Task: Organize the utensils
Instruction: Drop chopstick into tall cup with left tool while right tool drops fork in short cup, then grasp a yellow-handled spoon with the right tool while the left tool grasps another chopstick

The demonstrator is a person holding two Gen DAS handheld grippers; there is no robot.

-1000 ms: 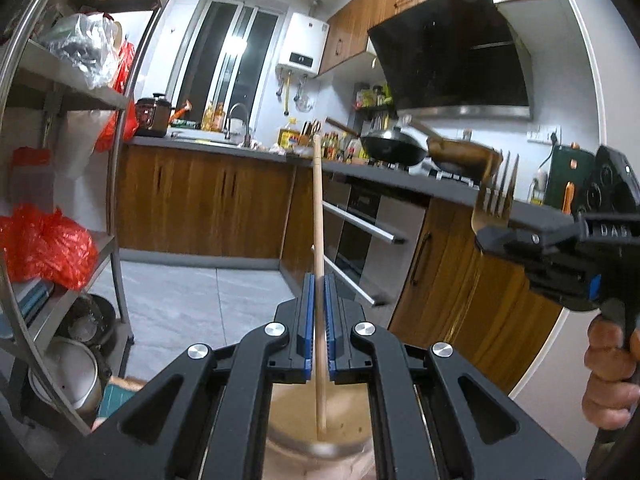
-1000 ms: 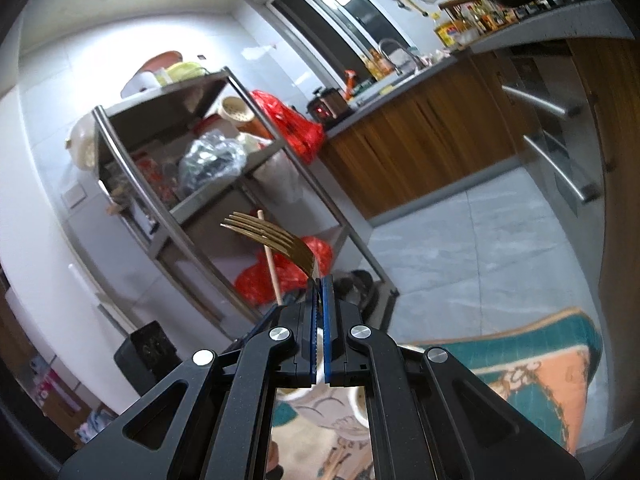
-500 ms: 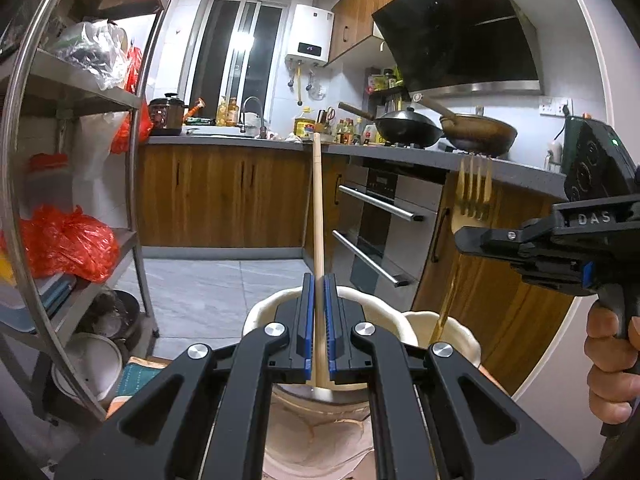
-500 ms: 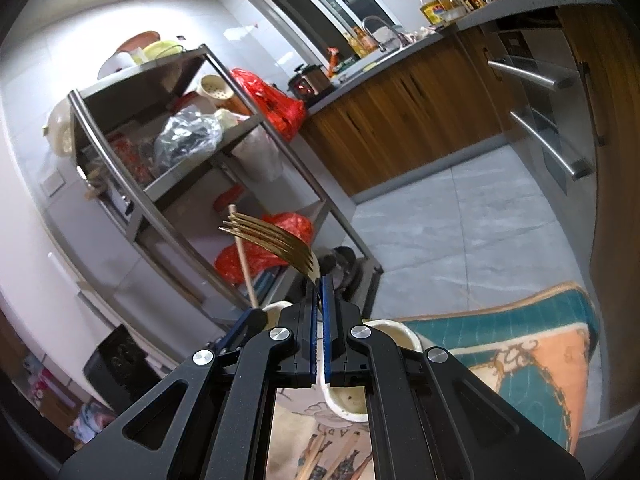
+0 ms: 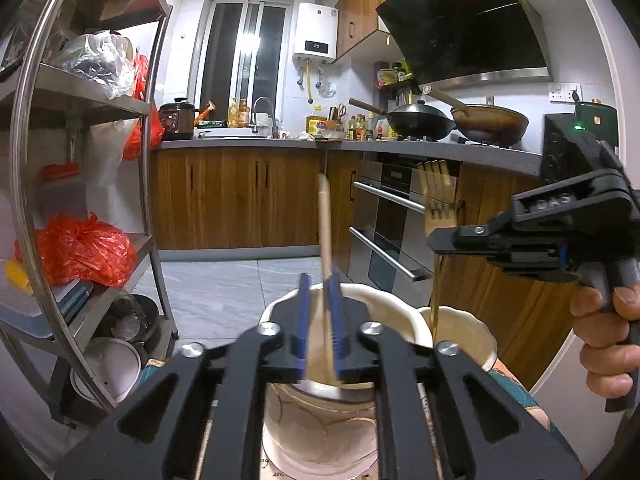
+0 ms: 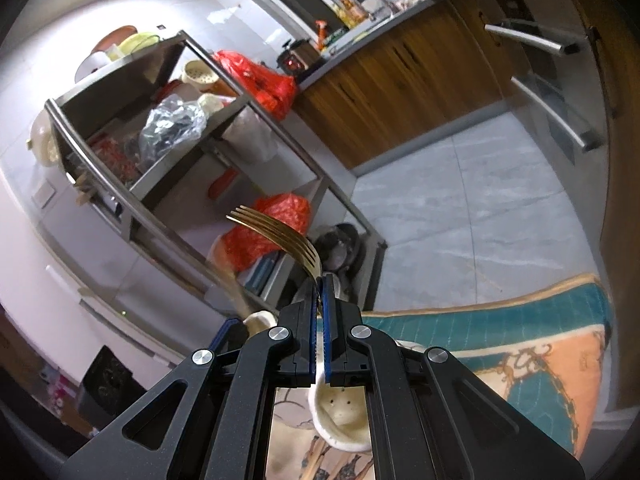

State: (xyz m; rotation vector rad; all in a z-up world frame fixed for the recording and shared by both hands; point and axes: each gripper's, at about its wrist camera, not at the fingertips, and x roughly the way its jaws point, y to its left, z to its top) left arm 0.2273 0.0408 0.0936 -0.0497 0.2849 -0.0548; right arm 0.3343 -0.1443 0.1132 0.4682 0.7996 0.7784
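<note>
The left tongs [image 5: 320,320] stand with their blue pads apart, and a wooden chopstick [image 5: 325,224] rises in the gap between them, blurred, its lower end down inside the larger cream holder [image 5: 394,312] below. The chopstick looks let go, or very nearly so; whether it touches either pad cannot be told through the blur. Its long axis runs close to vertical, leaning a little, with the free end pointing up toward the kitchen counter behind.

The right tongs [image 6: 319,312] are clamped on the neck of a gold fork [image 6: 280,232]. In the left wrist view the fork [image 5: 438,196] stands upright with its tines at the top and its handle running straight down into the smaller cream holder [image 5: 460,328], which sits just beside the larger one. In the right wrist view the tines curve up and away to the left, and the perforated holder [image 6: 340,412] shows below the pads.

By the look of it the task is well along for these two pieces: the chopstick is delivered, and the fork is lowered partway but not yet released. Opening the right tongs remains. More chopsticks seem to lie on the patterned cloth [image 6: 520,360] covering the surface, so further pieces may be left.
</note>
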